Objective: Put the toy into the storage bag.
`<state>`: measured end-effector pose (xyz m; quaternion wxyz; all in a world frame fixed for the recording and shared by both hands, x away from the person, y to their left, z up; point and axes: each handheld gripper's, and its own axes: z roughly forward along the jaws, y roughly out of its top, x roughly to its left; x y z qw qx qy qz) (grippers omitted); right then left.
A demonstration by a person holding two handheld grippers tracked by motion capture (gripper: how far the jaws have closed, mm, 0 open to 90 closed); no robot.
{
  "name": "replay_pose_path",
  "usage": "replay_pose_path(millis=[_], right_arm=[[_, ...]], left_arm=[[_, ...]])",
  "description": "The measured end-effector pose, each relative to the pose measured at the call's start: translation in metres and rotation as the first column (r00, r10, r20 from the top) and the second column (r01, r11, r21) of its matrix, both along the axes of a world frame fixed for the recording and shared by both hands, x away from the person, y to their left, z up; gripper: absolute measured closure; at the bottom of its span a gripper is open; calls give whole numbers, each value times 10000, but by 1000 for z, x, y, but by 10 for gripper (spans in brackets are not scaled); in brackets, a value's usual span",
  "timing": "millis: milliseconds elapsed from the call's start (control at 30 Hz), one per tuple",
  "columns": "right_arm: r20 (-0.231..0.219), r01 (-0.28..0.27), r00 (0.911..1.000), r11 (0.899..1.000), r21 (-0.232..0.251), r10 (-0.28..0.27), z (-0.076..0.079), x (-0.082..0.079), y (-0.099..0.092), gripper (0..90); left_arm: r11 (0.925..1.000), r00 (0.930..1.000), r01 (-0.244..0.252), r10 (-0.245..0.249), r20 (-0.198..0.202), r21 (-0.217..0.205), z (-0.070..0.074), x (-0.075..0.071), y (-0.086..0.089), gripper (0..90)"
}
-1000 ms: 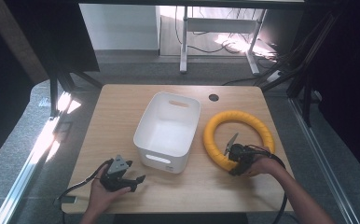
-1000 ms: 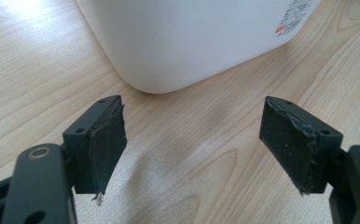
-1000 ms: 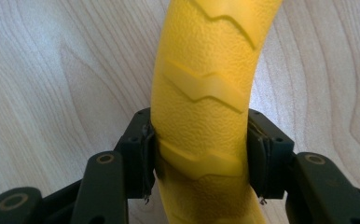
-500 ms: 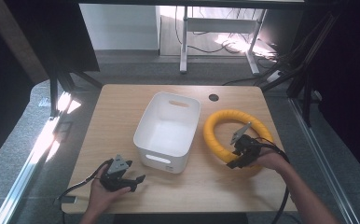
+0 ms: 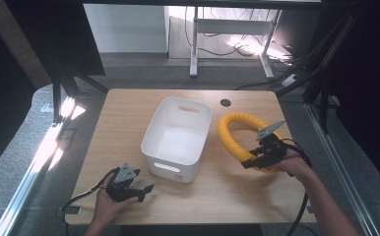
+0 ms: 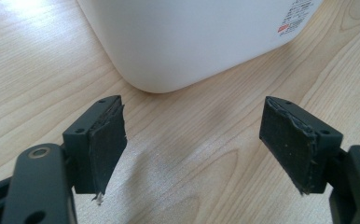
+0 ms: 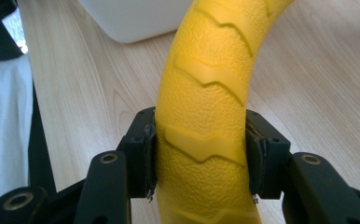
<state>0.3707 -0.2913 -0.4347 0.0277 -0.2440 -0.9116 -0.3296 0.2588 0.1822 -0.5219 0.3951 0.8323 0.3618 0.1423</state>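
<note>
My right gripper (image 5: 253, 160) had its jaws clamped on the yellow ring (image 5: 237, 132), one pad pressed flat against each side of its ribbed tube (the chevron grooves ran right between the pads (image 7: 150, 158) in the right gripper view). The jaws had just been closing, and the ring was between them. The ring sat just to the right of the white bin (image 5: 178, 137), near its right wall but apart from it; the near end, where I held it, looked tipped up off the wooden table (image 5: 129, 113), though from the high view I could not be sure how much of the far arc rested on the wood.

My left gripper (image 5: 141, 189) lay low on the table, just off the bin's near left corner. Its jaws stood wide apart with nothing between them, only bare wood, and the bin's rounded corner (image 6: 169, 56) rose just beyond the pads without touching them.
</note>
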Motion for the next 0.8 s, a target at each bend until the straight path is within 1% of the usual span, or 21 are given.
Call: replay_pose_path(millis=[100,167,267,467,533,800], right_arm=[[-34,123,9999,9995,293,-122,4,2,-2,515],[-59,221,9997,9978,629,-218,7,4,-4,516],[-140,411,9991,9914,1242,-397,13,6,-8,516],[-139,566,9984,9780,2008,-549,21,7,-14,517],[-68,597,9982,9750,2142,-596,23,6,-14,517],[107,809,9961,9560,2821,-875,27,4,-20,517]], left_arm=[[10000,10000,35,-35,-8,-20,0,0,0,226],[10000,10000,40,-40,-5,-11,0,0,0,226],[10000,10000,54,-54,-5,-9,0,1,0,226],[10000,10000,63,-63,6,5,0,1,0,226],[10000,10000,61,-61,3,1,0,1,0,226],[10000,10000,52,-52,0,1,0,1,0,226]])
